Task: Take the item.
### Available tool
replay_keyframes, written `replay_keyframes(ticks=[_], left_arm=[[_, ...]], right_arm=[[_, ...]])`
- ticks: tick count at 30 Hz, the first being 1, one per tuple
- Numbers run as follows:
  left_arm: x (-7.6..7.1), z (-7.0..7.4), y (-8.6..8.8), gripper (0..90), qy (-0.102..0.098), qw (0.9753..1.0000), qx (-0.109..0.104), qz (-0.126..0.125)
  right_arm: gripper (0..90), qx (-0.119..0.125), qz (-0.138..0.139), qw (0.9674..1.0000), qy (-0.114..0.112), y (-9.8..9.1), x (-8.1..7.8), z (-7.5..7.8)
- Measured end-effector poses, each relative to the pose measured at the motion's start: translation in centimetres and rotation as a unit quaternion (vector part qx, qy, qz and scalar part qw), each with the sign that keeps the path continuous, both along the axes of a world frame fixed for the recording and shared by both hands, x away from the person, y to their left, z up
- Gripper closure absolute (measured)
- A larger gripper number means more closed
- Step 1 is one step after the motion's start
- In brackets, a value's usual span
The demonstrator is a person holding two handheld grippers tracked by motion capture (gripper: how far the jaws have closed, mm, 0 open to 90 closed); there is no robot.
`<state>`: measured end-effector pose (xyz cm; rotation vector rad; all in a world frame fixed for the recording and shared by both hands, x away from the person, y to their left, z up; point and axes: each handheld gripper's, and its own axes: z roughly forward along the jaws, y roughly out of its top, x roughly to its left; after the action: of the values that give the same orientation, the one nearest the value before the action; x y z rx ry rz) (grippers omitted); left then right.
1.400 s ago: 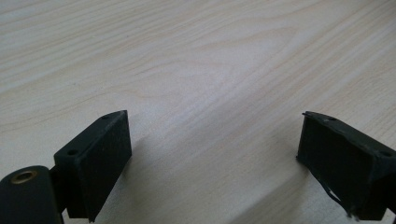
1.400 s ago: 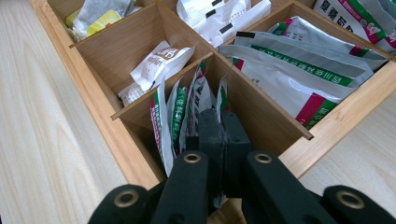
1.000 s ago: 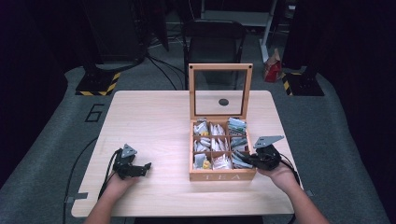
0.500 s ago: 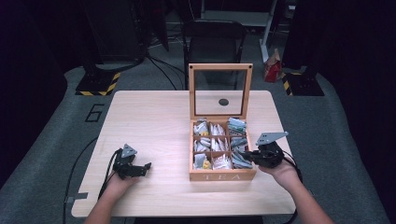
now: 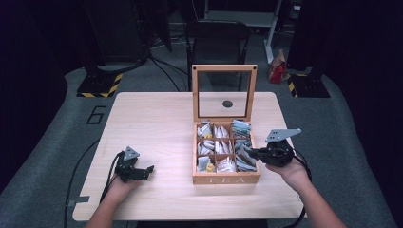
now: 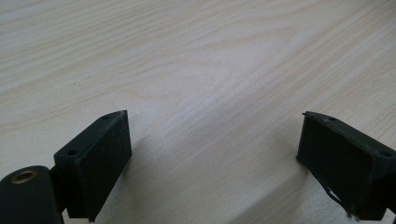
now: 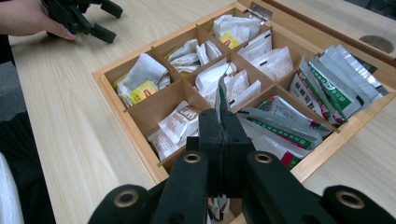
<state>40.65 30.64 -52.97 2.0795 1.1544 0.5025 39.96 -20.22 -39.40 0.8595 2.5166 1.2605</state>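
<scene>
Pinched by the right gripper [image 7: 219,135], the tea bag [image 7: 221,95] stands upright.

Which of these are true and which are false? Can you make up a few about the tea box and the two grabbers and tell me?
1. The tea box has its lid standing open. True.
2. The right gripper is pinching a tea bag packet. True.
3. The left gripper is holding a tea bag too. False: its jaws stand wide apart over the bare table, with nothing between them.
4. The box is split into nine compartments. True.
5. All the compartments are empty. False: paper packets lie in them, such as the green and white ones.
</scene>
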Motion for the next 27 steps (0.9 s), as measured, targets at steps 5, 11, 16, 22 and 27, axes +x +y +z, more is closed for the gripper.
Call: replay_keyframes(ticks=[5, 11, 16, 22, 27], left_arm=[[0.0, 0.0, 0.0, 9.4, -0.001, 1.0, 0.0, 0.0], [0.0, 0.0, 0.0, 9.4, -0.001, 1.0, 0.0, 0.0], [0.0, 0.0, 0.0, 9.4, -0.001, 1.0, 0.0, 0.0], [0.0, 0.0, 0.0, 9.4, 0.0, 1.0, 0.0, 0.0], [0.0, 0.0, 0.0, 9.3, 0.001, 1.0, 0.0, 0.0]], right_arm=[[89.6, 0.007, -0.001, 1.0, -0.001, -0.1, 0.0, 0.5], [89.6, 0.008, -0.001, 0.9999, -0.009, -0.1, -0.1, 1.0], [89.6, 0.009, -0.003, 0.9999, -0.012, -0.4, -0.1, 1.2], [89.6, 0.01, -0.017, 0.9997, -0.017, -1.1, 0.0, 1.2], [89.6, 0.007, -0.026, 0.9994, -0.021, -1.8, 0.0, 1.3]])
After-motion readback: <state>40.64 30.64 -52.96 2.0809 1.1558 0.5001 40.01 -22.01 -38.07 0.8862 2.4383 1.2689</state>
